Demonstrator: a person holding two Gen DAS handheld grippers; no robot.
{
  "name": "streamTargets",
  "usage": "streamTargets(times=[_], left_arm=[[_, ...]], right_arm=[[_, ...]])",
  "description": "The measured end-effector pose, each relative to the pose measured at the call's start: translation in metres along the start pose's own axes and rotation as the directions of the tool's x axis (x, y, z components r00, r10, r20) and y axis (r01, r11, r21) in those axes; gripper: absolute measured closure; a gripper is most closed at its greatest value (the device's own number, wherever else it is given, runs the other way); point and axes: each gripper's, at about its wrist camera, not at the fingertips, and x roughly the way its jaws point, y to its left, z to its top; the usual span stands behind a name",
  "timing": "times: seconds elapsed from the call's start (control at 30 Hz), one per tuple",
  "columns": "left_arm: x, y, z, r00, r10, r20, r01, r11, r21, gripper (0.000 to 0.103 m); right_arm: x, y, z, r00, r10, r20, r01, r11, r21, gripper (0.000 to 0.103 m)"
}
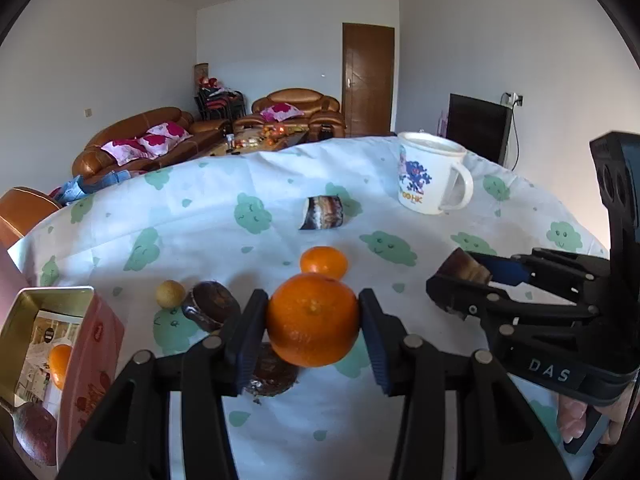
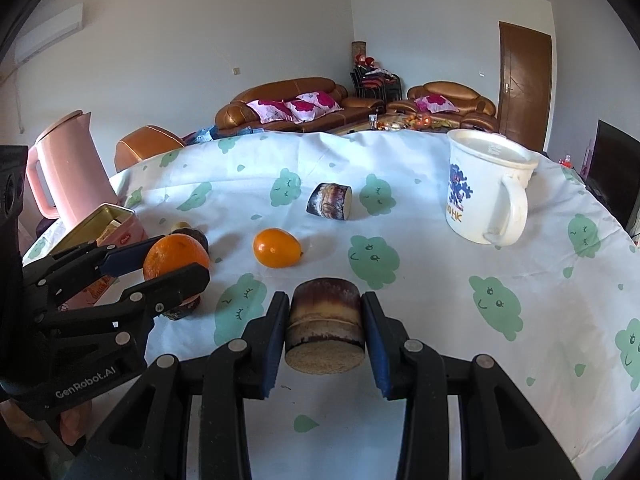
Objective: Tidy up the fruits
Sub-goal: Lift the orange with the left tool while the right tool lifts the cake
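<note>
The left claw [image 1: 313, 320] pinches a large orange [image 1: 313, 319] between its pads, lifted just above the counter [image 1: 420, 400]. The right claw [image 2: 325, 326] is clamped on a short sugarcane piece [image 2: 325, 326], its cut end facing the camera. Outward and to the left of the held orange lies the open pink tin [image 1: 56, 300], already holding fruit; the left hand looks nearer it. A smaller orange [image 1: 323, 262] and another sugarcane piece [image 1: 322, 213] remain beyond, with the mug [image 1: 430, 174] farthest.

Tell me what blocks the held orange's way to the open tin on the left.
Nothing visible blocks it. The left gripper holds the orange above the cloth; the pink tin stands open at its left. Dark round fruits and a small yellow fruit lie lower, on the table.
</note>
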Motion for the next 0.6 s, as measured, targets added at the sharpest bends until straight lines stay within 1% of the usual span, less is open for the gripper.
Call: streamTargets(times=[0.37,0.6], left_arm=[[-0.009,0.002,-0.001,0.998,0.031,0.049,-0.03,0.999,-0.014,0.055],[-0.013,0.003,-0.001,0.997,0.04,0.065,-0.039,0.999,-0.018,0.055]], right_arm=[[-0.008,0.001,-0.001,0.999,0.016,0.044,-0.015,1.0,-0.009,0.064],[-0.014,0.001,-0.002,0.998,0.02,0.067,-0.019,1.0,-0.013,0.064]])
